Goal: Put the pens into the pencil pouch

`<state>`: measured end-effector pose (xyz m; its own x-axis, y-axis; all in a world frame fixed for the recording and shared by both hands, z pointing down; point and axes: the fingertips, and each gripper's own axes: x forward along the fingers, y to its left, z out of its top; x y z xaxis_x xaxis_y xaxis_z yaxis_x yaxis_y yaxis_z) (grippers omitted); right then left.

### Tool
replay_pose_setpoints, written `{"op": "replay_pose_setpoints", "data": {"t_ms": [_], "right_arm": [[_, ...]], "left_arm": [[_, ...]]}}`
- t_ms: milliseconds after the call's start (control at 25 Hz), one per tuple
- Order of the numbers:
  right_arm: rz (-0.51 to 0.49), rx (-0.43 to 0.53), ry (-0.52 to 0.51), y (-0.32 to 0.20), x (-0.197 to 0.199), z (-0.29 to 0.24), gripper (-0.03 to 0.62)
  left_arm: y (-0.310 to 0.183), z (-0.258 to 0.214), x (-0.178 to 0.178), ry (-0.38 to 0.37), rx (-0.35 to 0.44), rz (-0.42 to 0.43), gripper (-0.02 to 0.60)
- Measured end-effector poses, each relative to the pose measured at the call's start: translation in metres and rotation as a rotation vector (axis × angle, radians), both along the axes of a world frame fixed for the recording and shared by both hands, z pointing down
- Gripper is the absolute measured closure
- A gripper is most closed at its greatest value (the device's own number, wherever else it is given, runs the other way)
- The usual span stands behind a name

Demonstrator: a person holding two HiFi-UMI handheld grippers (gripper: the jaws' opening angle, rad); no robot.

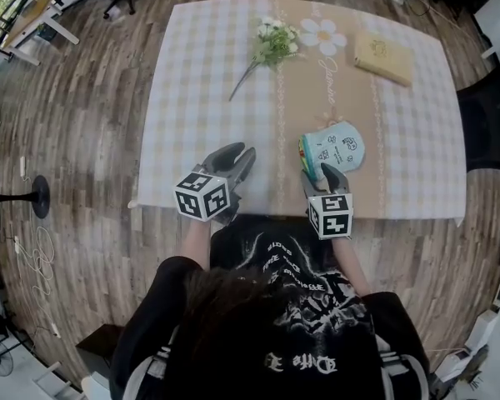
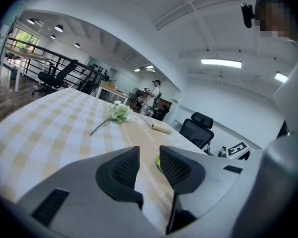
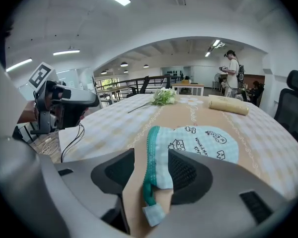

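Right gripper view: zipper end of pencil pouch (image 3: 203, 143) loose between wide-apart jaws of right gripper (image 3: 151, 157); left gripper (image 2: 148, 157) part-open.

Head cam: steeply down on surface (image 1: 208, 73); L claw (image 1: 237, 157), R claw (image 1: 327, 173) cams: low, close, facing across it; all share flowers (image 1: 275, 44).

small print on pencil pouch (image 3: 203, 142), cursive on table runner (image 1: 328, 86), both illegible
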<state>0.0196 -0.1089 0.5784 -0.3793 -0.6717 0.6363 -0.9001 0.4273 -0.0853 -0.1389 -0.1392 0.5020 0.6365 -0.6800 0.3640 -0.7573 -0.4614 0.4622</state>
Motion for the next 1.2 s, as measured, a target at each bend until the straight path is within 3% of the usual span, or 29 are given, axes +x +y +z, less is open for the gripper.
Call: {"op": "replay_pose_setpoints", "data": {"t_ms": [120, 240, 360, 480, 760, 1200], "right_arm": [[0.025, 0.07, -0.024, -0.002, 0.002, -0.016, 0.383], [0.075, 0.135, -0.029, -0.003, 0.009, -0.031, 0.435], [0.134, 0.197, -0.021, -0.005, 0.017, -0.042, 0.547], [0.157, 0.239, -0.023, -0.004, 0.017, -0.049, 0.583], [0.156, 0.308, -0.025, -0.003, 0.009, -0.069, 0.586], [0.145, 0.322, 0.006, 0.005, -0.008, -0.07, 0.586]], "left_arm": [[0.007, 0.006, -0.005, -0.059, 0.021, 0.009, 0.436], [0.02, 0.011, -0.011, -0.121, 0.044, 0.023, 0.444], [0.027, 0.015, -0.019, -0.179, 0.075, 0.017, 0.526], [0.032, 0.016, -0.024, -0.179, 0.088, 0.013, 0.552], [0.036, 0.011, -0.033, -0.14, 0.107, 0.011, 0.561], [0.036, 0.004, -0.048, -0.157, 0.151, -0.019, 0.561]]}}
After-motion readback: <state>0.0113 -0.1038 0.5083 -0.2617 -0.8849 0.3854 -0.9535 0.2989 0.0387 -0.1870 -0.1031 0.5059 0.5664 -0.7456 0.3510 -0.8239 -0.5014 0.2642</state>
